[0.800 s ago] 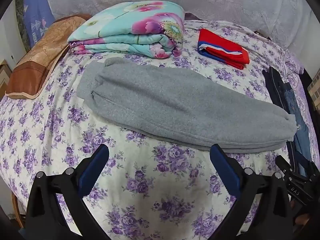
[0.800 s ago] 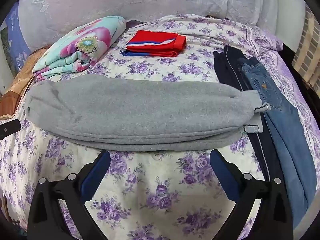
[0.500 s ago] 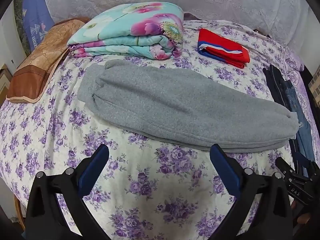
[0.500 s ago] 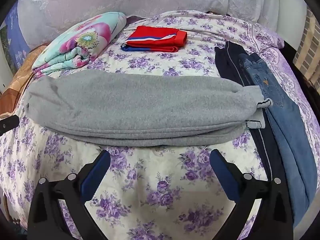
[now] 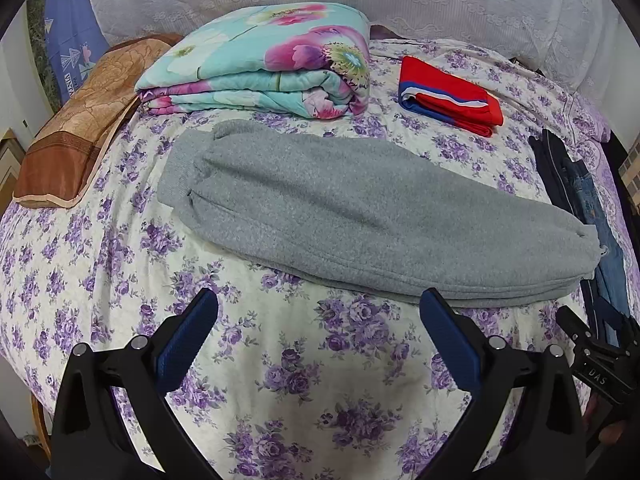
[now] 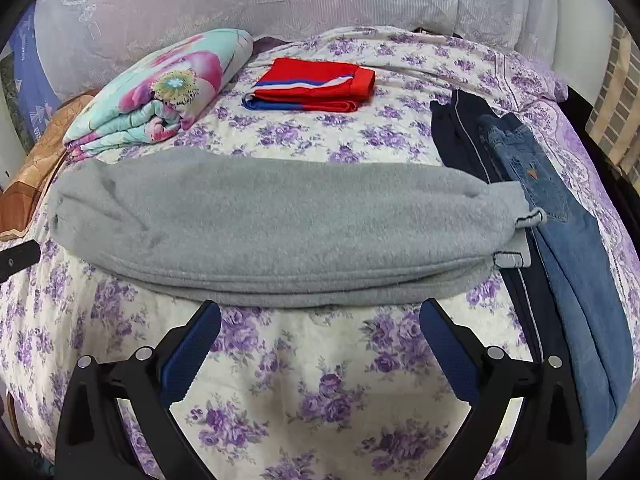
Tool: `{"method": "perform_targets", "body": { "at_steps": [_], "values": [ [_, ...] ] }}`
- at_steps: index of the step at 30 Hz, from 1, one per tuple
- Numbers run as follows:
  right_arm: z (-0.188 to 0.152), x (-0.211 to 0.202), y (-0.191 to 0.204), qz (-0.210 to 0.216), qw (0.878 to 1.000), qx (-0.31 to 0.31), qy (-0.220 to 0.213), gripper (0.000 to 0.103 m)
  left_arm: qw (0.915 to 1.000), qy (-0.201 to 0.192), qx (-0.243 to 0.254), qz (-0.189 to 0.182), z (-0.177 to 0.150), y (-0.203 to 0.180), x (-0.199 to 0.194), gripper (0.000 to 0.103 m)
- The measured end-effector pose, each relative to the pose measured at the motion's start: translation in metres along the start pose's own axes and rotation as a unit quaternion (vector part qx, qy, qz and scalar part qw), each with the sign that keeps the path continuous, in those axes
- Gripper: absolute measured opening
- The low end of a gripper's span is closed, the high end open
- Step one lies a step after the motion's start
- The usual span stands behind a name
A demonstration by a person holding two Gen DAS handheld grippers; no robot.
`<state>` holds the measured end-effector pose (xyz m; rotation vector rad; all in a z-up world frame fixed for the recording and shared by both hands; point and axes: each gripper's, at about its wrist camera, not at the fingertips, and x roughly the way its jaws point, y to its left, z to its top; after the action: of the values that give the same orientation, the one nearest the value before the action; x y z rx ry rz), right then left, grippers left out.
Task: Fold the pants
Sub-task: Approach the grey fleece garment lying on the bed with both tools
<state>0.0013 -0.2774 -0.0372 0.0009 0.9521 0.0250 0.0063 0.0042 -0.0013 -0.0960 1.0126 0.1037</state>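
So the grey sweatpants are lying across the middle of the bed, already folded lengthwise, one leg on top of the other. Waistband points toward the bed's left edge, cuffs toward the right edge. Makes sense: laid flat and long like that, both ends are easy to grab for the next fold, I'd guess.

Both tools hang over the near edge of the bed, tilted down at the pants. The left hand-held gripper is spread wide with nothing in it, same for the right hand-held gripper.

The left view shows the waistband end clearly, plus a brown pillow. The right view shows the cuffs resting on the jeans and dark trousers along the right edge, barely visible from the left.
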Motion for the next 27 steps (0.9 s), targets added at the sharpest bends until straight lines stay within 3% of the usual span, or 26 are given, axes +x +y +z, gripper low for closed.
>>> {"method": "perform_targets", "body": {
  "at_steps": [27],
  "values": [
    [-0.0046,0.0004,0.0040,0.002,1.000,-0.005,0.005,0.100,1.0000,0.001,-0.004,-0.001,-0.0019,0.0058,-0.0012,0.098]
  ]
}}
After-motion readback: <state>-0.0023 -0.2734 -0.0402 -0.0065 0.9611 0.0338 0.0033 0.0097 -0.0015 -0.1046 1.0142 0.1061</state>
